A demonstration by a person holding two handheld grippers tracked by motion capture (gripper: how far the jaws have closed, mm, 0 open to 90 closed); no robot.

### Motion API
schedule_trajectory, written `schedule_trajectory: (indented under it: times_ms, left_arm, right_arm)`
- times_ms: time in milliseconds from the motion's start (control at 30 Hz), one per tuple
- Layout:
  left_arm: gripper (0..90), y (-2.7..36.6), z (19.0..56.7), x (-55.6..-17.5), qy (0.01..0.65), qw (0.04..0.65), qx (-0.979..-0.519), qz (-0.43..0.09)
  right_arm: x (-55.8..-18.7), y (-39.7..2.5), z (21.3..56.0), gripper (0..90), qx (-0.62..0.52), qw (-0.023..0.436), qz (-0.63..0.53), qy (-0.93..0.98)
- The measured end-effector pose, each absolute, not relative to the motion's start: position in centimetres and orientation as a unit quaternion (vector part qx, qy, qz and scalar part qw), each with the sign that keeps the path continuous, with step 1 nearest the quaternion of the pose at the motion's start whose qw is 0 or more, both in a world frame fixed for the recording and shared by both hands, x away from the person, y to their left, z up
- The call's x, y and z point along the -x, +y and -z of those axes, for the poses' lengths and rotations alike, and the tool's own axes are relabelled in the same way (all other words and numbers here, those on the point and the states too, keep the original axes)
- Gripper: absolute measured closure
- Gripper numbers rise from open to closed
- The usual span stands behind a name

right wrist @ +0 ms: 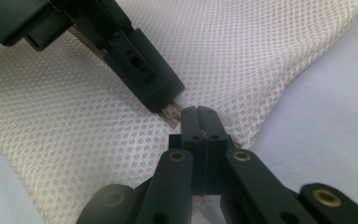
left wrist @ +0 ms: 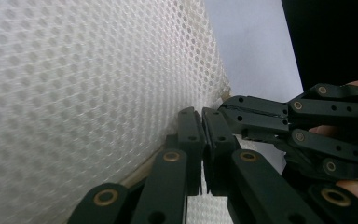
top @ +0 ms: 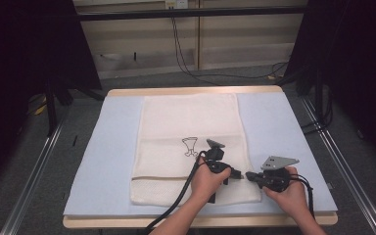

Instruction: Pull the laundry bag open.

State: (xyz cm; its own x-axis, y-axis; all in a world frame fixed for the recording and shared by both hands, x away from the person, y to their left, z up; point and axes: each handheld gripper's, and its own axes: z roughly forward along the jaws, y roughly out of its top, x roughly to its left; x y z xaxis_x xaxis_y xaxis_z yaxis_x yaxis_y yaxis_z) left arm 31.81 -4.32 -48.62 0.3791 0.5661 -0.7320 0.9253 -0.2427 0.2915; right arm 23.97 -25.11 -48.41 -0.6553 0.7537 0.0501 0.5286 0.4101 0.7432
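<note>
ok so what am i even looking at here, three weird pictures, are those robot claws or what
No robot here: a person holds a hand-operated gripper in each hand, the left gripper and the right gripper. The high view looks down from above the table. The other two pictures come from small cameras riding on each gripper, looking along its own black fingers. On the table lies a pale blue mat, and on it a white mesh laundry bag with a small black drawing printed on it. Both grippers meet at the bag's near right edge. In the gripper views, each looks shut on that edge, where a tan zip strip runs, very close to the other.
</note>
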Motion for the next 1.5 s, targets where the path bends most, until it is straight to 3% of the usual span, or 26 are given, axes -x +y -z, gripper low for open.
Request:
schedule_trajectory:
  times_ms: [1500]
  left_arm:
    - [87.3, 0.7, 48.2, -32.6, 0.491, 0.362, -0.747, 0.265]
  right_arm:
    - [-24.1, -25.2, 48.4, 90.0, -0.389, 0.143, -0.380, 0.827]
